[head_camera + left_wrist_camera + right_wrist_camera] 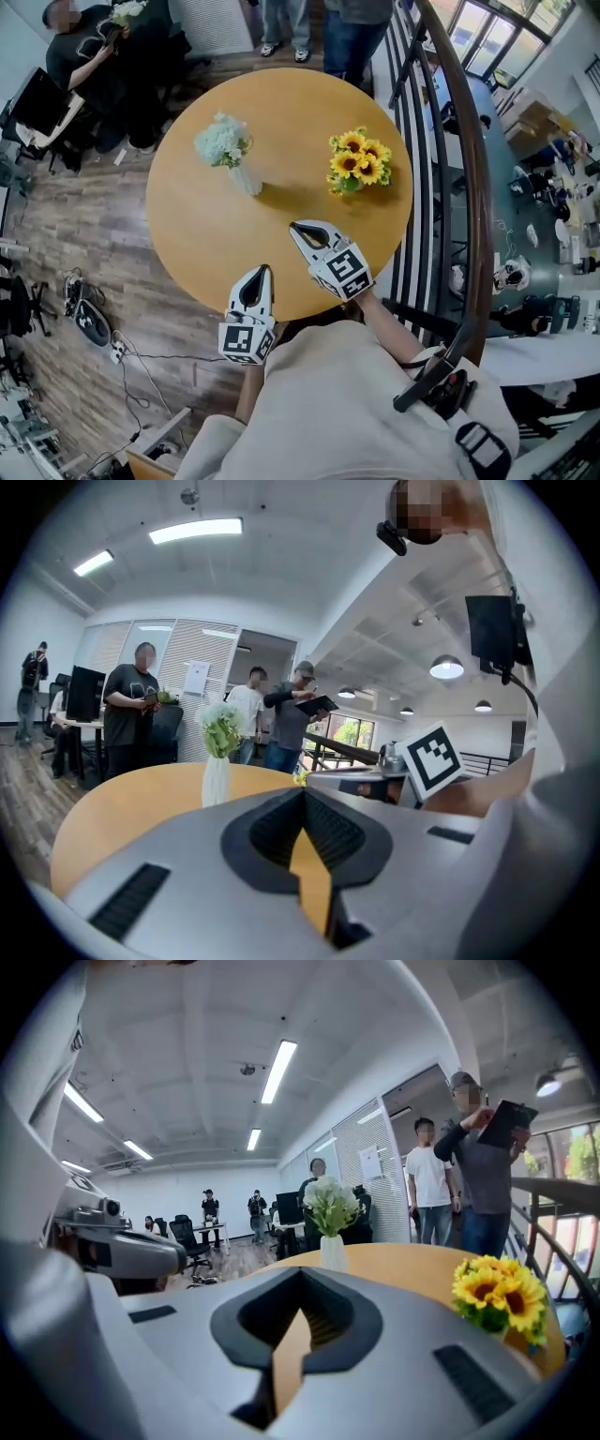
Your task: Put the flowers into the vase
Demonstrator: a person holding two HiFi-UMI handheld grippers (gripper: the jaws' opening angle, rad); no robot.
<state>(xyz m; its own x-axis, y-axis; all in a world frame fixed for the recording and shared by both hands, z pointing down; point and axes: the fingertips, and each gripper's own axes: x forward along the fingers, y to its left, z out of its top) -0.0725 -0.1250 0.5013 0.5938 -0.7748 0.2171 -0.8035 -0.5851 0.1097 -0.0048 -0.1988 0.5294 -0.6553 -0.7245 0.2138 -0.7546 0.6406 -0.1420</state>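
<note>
While the left claw (263, 271) hangs back, the right claw (295, 226) overhangs the table (187, 220).

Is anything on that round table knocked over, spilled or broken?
Nothing stands out. The white vase with its pale flowers stands upright, and so do the sunflowers. They sit apart on the table, with nothing spilled around them.

Head camera looks steeply down on the surface (187, 234); both gripper cameras skim low across it, sharing the white vase (216, 780) around twelve o'clock.
</note>
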